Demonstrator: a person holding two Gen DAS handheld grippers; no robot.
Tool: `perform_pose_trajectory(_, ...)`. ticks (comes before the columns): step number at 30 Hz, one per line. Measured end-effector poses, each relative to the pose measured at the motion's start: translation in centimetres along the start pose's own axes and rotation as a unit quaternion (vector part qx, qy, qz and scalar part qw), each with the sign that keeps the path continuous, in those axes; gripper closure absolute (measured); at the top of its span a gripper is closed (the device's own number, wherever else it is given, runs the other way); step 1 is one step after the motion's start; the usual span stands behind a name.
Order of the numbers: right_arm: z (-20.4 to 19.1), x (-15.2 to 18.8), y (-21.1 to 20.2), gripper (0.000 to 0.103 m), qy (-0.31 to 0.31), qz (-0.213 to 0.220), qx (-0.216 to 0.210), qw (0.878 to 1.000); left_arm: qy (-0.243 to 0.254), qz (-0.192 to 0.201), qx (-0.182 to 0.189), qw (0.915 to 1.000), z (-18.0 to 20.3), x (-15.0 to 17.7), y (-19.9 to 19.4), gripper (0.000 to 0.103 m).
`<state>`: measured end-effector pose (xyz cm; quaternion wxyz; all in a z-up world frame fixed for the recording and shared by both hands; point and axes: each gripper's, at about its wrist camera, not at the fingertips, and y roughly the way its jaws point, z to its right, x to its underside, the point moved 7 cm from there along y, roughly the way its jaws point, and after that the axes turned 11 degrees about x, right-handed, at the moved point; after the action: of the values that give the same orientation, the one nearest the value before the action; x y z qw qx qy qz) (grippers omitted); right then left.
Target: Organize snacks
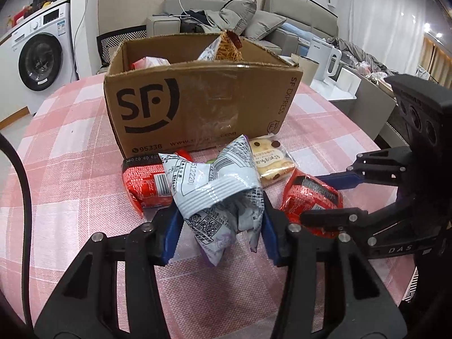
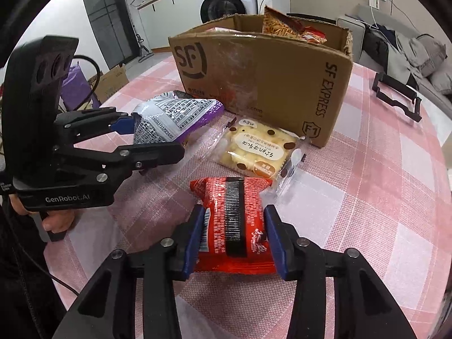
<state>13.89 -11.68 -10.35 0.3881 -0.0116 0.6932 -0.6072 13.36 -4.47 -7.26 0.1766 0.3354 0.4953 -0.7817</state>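
Snacks lie on the counter (image 2: 381,197), on its pink checked cloth, in front of the cardboard box (image 2: 262,84). Left gripper (image 1: 220,226): jaws clenched on a grey-and-purple snack bag (image 1: 220,186), crumpled between the blue pads. In the right wrist view this bag sits at 10 o'clock from the red packet (image 2: 231,220). Right gripper (image 2: 231,240): jaws clamped on that red packet, one blue pad pressing each side; whether it touches the cloth cannot be told. A clear-wrapped cake (image 2: 260,149) lies flat at 12 o'clock from the red packet, just in front of the box. In the left wrist view a second red packet (image 1: 147,183) lies at 9 o'clock from the grey bag, touching it. The box stands open-topped, with several snack bags (image 2: 279,26) inside, one poking above the rim.
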Motion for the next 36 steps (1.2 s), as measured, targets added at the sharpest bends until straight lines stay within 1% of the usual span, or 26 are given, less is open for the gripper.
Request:
perform_pose_trajectory(7,-0.3,-0.5,-0.9,0.061,-0.001,0.017,-0.016,1.0,0.001,0.024,0.0,0.9997,-0.3,-0.9,-2.3,0.057)
perform_pose_trajectory(12,0.1,-1.1,-2.3,0.061,0.01,0.04,-0.027,0.999,0.002,0.04,-0.006,0.9992,-0.5,-1.6,-3.8,0.057)
perform_pose_trajectory(15,0.5,-1.7,-3.1,0.061,0.031,0.054,-0.038,0.997,-0.001,0.051,-0.007,0.9987,-0.7,-1.9,-4.6,0.057)
perform_pose_trajectory(20,1.4,-2.5,-4.1,0.061,0.062,0.071,-0.042,0.995,0.002,0.065,-0.012,0.9978,-0.5,-2.4,-6.3,0.057)
perform_pose_trajectory(23,2.0,-2.9,-5.0,0.061,0.084,0.09,-0.049,0.991,0.004,0.071,-0.016,0.9974,-0.4,-2.5,-7.2,0.057)
perform_pose_trajectory(26,2.5,-3.3,-5.6,0.061,0.099,0.105,-0.045,0.989,0.005,0.077,-0.021,0.9968,-0.4,-2.6,-8.2,0.057)
perform_pose_trajectory(32,4.1,-4.0,-7.1,0.061,0.136,0.131,-0.036,0.981,0.013,0.082,-0.035,0.9959,-0.2,-3.4,-9.0,0.057)
perform_pose_trajectory(36,5.0,-4.5,-8.1,0.061,0.16,0.149,-0.031,0.975,0.013,0.085,-0.038,0.9956,-0.3,-4.1,-9.6,0.057)
